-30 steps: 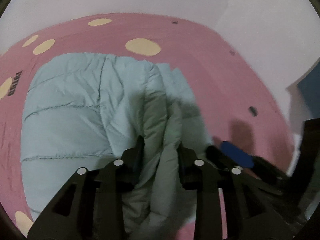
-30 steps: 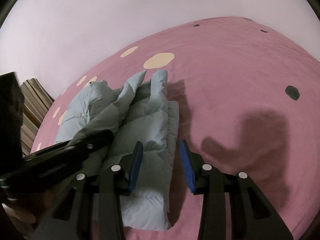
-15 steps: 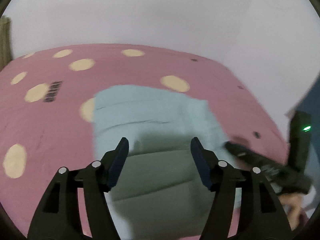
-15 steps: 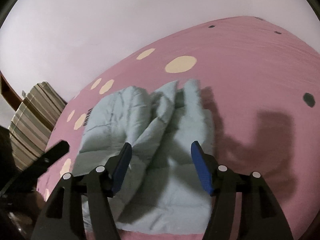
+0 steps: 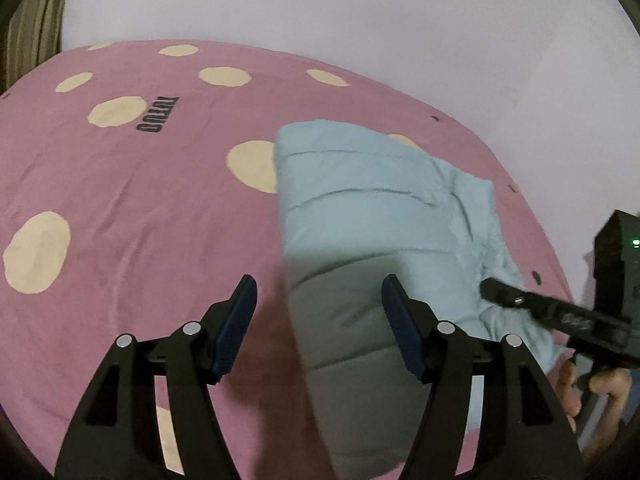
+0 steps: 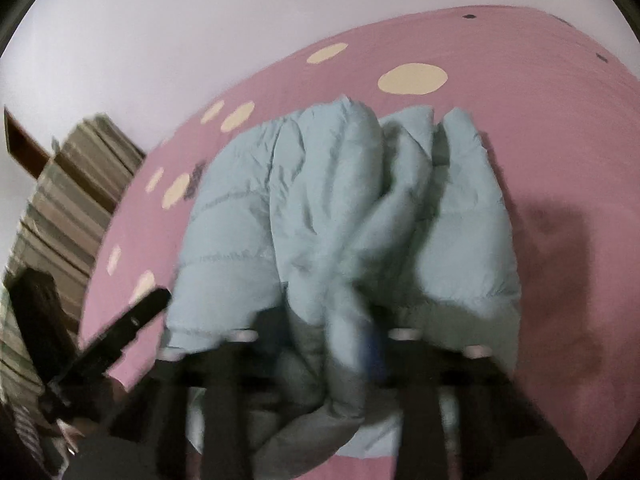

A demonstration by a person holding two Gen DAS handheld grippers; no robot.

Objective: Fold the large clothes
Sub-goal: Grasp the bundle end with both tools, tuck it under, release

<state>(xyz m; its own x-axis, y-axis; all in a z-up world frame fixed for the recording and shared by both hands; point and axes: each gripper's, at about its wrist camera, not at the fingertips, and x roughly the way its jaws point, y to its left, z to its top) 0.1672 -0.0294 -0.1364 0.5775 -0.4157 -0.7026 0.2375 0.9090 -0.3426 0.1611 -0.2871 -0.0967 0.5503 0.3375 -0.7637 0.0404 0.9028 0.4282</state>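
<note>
A pale blue quilted puffer jacket (image 5: pixel 360 216) lies on the bed (image 5: pixel 132 208), on a pink cover with cream dots, toward the bed's right side and near its front edge. Its left part lies flat and smooth, with stitched bands running across it. Its right part (image 6: pixel 360 208) is gathered into thick puffy folds that bunch upward, while the outer right panel rests flat beside them.

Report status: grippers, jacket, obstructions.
Left gripper open, empty, at jacket edge. Right gripper closing on a jacket fold. Jacket bunched on pink bedspread. No obstructions.
</note>
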